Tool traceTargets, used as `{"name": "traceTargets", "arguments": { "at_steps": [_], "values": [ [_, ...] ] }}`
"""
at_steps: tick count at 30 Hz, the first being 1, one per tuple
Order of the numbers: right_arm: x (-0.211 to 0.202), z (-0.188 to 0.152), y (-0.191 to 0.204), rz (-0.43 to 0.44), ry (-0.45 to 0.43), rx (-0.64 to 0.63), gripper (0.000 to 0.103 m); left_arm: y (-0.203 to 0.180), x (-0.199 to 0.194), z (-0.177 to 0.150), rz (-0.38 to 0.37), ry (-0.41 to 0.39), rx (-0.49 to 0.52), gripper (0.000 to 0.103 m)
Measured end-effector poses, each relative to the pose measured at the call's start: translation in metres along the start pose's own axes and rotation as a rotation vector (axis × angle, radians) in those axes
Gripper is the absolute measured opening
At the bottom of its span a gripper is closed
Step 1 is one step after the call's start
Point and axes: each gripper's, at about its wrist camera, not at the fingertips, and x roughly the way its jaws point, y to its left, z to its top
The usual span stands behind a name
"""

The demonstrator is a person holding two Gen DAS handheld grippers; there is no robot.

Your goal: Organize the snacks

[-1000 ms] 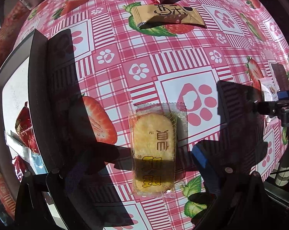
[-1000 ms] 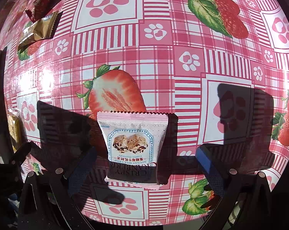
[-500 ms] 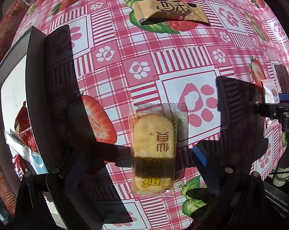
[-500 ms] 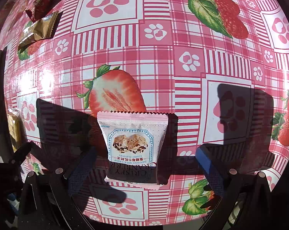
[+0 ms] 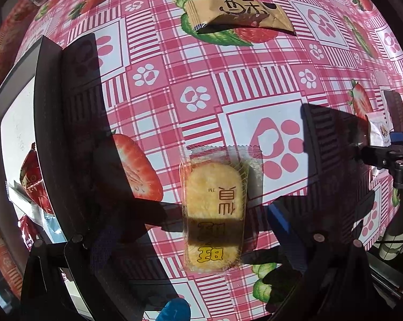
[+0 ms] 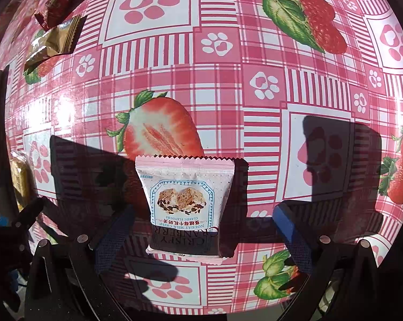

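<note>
In the left wrist view, a dark-walled tray (image 5: 49, 123) at the left edge already holds red wrappers. Centre-low, the rice cracker packet (image 5: 213, 214) lies flat on the tabletop (image 5: 174, 123), between the wide-open fingers of the left claw (image 5: 193, 230), which grips nothing. Close squarely on the packet's long sides and keep the pinch light, since the cracker probably snaps easily. In the right wrist view, the pink nougat packet (image 6: 185, 206) sits centre-low between the spread fingers of the right claw (image 6: 201, 230), also empty. Lower until the pads flank the pouch before squeezing, because a flat foil pouch can slip.
</note>
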Motion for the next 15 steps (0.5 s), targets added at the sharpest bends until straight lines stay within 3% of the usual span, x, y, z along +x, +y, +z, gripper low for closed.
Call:
{"name": "traceTargets", "arguments": {
  "at_steps": [15],
  "values": [
    [-0.0006, -0.0002, -0.0010, 0.000, -0.001, -0.002, 0.103, 0.0010, 0.0019, 0.0033, -0.001, 0.027, -0.019, 0.103]
  ]
}}
